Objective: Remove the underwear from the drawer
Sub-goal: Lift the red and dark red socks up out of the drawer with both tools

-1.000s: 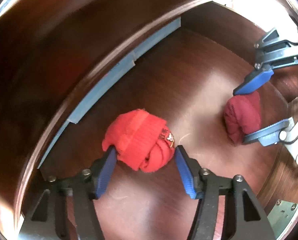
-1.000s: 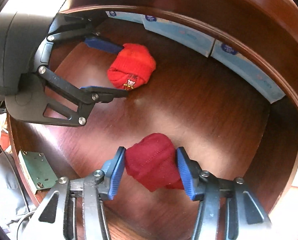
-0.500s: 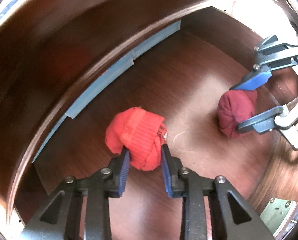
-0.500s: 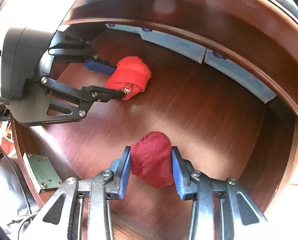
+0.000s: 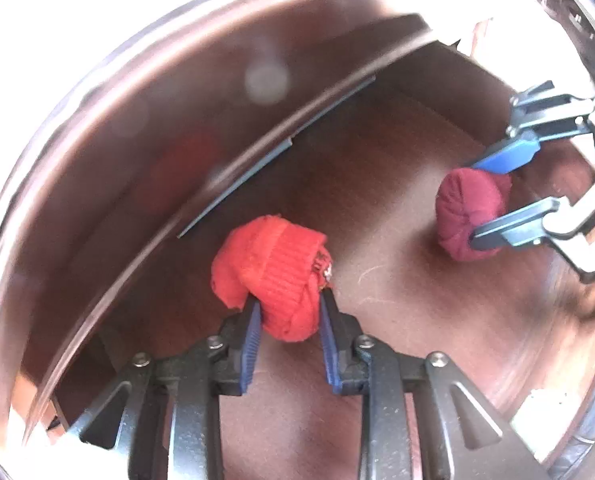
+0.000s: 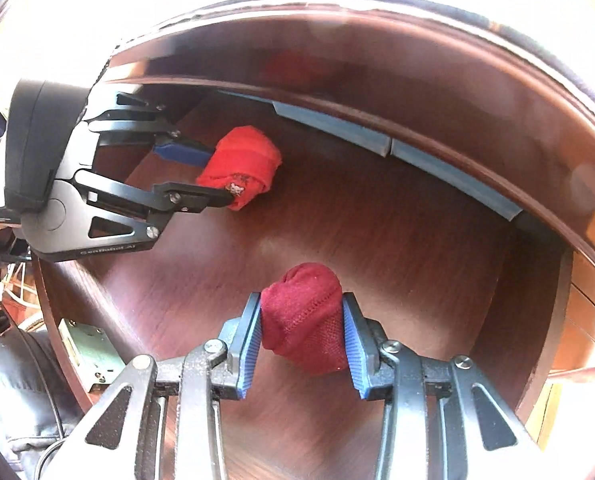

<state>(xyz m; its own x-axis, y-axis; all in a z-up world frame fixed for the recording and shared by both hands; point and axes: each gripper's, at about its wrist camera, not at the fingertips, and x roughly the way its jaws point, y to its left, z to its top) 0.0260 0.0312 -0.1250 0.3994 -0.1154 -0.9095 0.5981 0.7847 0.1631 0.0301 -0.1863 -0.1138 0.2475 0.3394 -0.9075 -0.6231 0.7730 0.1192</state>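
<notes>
My left gripper (image 5: 287,316) is shut on a rolled bright red underwear (image 5: 273,264) and holds it over the floor of the dark wooden drawer (image 5: 377,208). My right gripper (image 6: 302,316) is shut on a rolled dark red underwear (image 6: 303,316), also above the drawer floor. In the left wrist view the right gripper (image 5: 493,200) with the dark red roll (image 5: 467,216) is at the right. In the right wrist view the left gripper (image 6: 217,176) with the bright red roll (image 6: 243,168) is at the upper left.
Flat pale blue packets (image 6: 377,136) stand along the drawer's far wall (image 6: 377,80). A metal lock plate (image 6: 93,354) sits on the drawer's left side. The drawer's wooden walls curve around both grippers.
Both grippers have closed on their rolls and lifted them off the drawer floor. The drawer's far wall now sits lower in both views.
</notes>
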